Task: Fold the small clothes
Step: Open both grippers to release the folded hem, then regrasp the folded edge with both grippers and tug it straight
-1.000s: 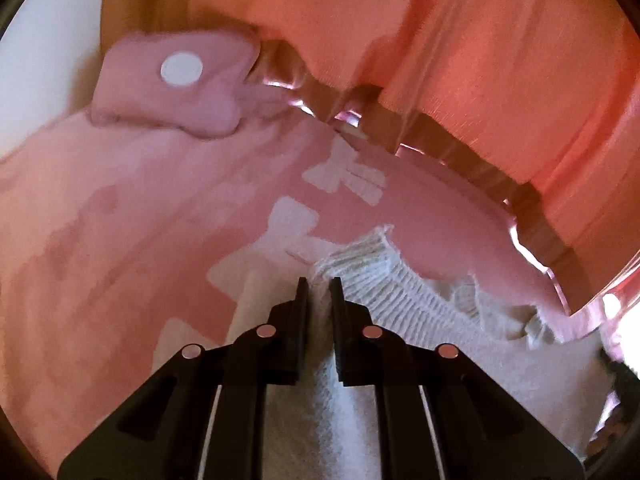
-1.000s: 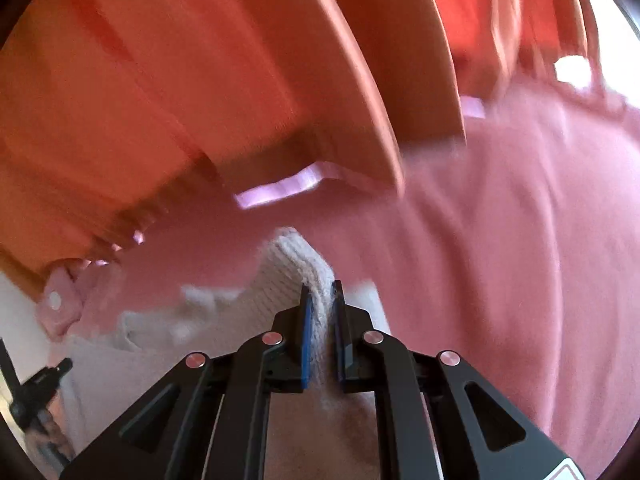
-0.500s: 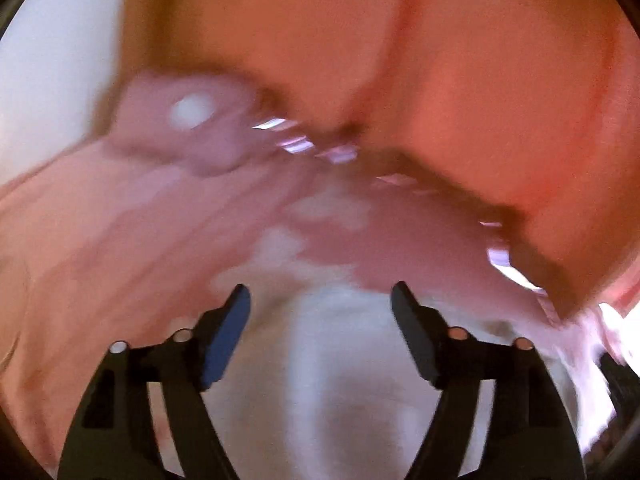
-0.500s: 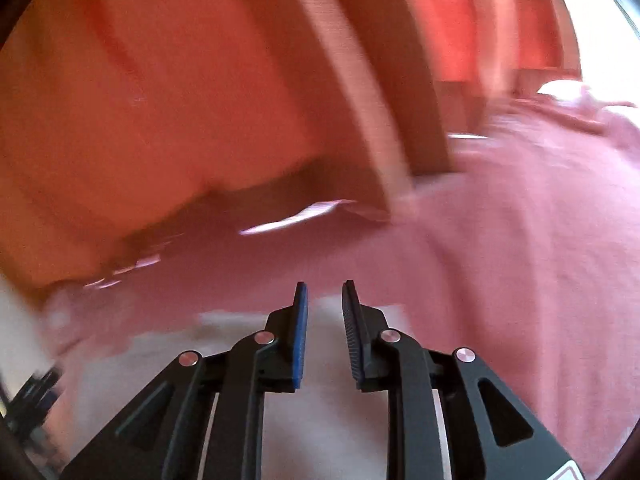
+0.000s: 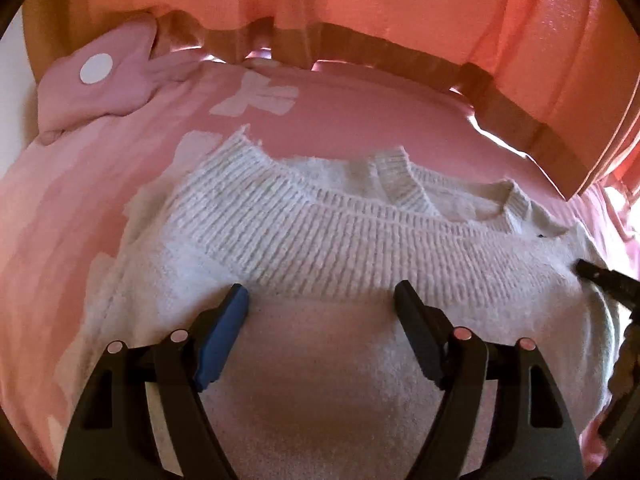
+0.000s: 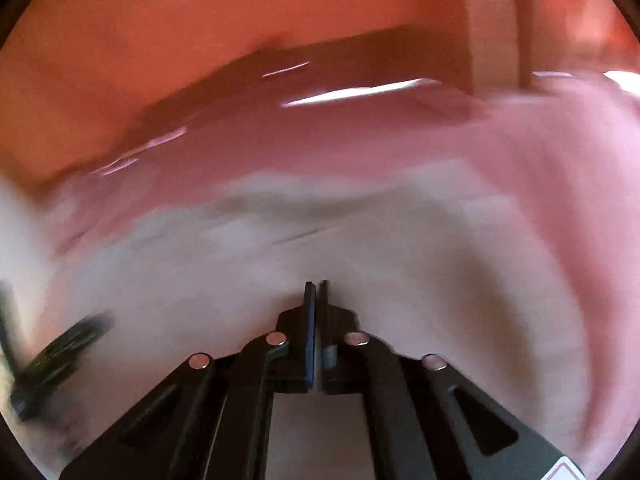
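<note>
On the pink bed cover (image 5: 360, 128) the white jumper (image 5: 320, 248) lies folded; left gripper (image 5: 320, 300) jaws spread above it, right gripper (image 6: 317, 286) jaws pressed together, empty. Either could snag the knit, undoing the fold.

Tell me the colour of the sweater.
White, ribbed knit sweater; clearest in the left wrist view.
</note>
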